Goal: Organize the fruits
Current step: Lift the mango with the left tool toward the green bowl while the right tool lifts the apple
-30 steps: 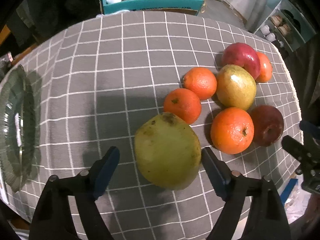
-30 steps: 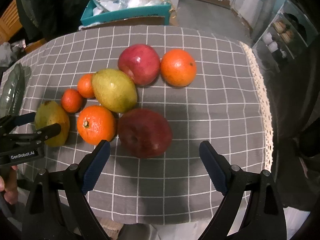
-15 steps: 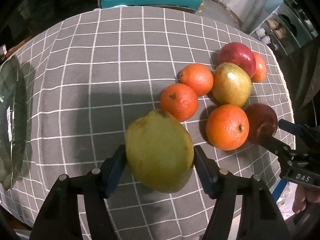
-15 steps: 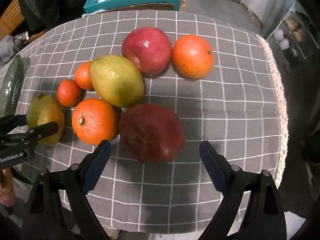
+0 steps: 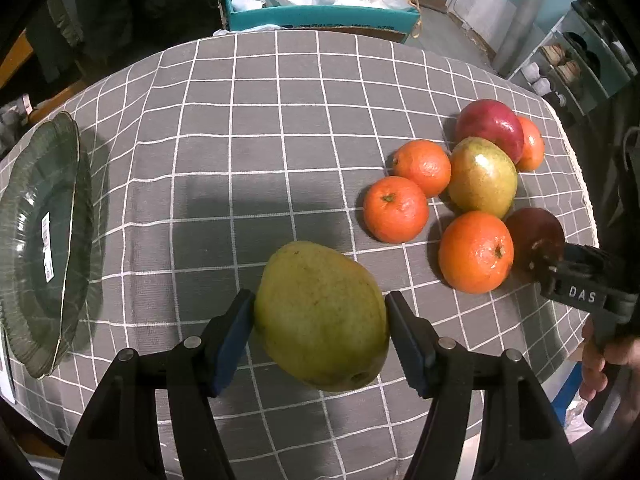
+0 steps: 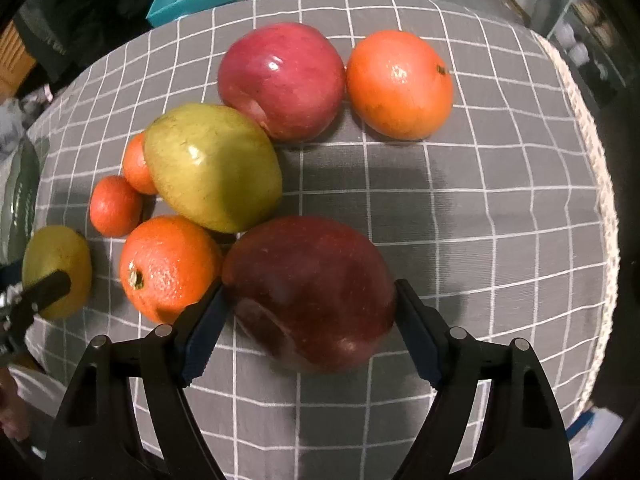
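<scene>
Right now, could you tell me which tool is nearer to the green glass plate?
Left. The left tool grips a yellow-green pear just right of the plate; the right tool, closing around a dark red apple, is beyond the fruit cluster.

Dim overhead light, soft shadows, fisheye-warped edges

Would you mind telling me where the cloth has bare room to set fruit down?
Free: the checked cloth between the green plate and the oranges, and right of the dark red apple. Crowded: the fruit cluster.
</scene>
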Motion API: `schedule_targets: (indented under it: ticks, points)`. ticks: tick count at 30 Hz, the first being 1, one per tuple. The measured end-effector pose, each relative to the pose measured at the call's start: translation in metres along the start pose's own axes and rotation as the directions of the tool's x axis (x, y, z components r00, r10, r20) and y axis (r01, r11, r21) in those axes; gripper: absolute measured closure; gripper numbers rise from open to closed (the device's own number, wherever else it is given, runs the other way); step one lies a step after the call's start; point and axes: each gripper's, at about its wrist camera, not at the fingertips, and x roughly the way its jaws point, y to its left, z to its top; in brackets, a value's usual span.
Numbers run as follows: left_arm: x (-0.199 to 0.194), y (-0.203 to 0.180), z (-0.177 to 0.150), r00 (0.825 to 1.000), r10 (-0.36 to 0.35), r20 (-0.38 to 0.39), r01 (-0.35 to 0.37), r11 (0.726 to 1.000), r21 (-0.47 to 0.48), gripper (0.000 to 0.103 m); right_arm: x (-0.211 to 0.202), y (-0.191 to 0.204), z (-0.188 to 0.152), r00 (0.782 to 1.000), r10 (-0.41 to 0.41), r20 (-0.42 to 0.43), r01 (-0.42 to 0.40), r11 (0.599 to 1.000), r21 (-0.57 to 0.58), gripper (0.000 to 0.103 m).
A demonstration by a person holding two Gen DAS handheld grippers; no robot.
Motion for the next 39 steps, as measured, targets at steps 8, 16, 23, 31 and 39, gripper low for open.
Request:
schedule_targets:
  ticks: [8, 16, 23, 31, 39]
  points:
    - [-0.012, -0.004, -0.003, 0.999, 0.016, 0.038, -0.017, 1.000, 0.023, 0.035, -0.005, 0.005, -0.009, 0.998, -0.048, 0.047, 0.048, 0.999, 0.016, 0.023]
    - [-0.036, -0.008, 0.001, 0.995, 0.023, 0.101, -0.026, 0.999, 0.028, 0.035, -0.047, 0.018, -0.023, 0.976, -0.118, 0.185, 0.114, 0.993, 0.036, 0.023]
    - [-0.061, -0.011, 0.002, 0.987, 0.030, 0.159, -0.036, 0.999, 0.036, 0.035, -0.083, 0.034, -0.024, 0.951, -0.126, 0.281, 0.126, 0.992, 0.019, 0.023]
    - [-0.089, -0.010, 0.001, 0.972, 0.047, 0.230, -0.057, 0.998, 0.039, 0.035, -0.117, 0.050, -0.030, 0.918, -0.142, 0.371, 0.153, 0.988, 0.000, 0.023]
    - [-0.119, -0.009, 0.002, 0.954, 0.057, 0.296, -0.071, 0.997, 0.037, 0.035, -0.146, 0.058, -0.034, 0.888, -0.135, 0.440, 0.152, 0.988, -0.003, 0.023]
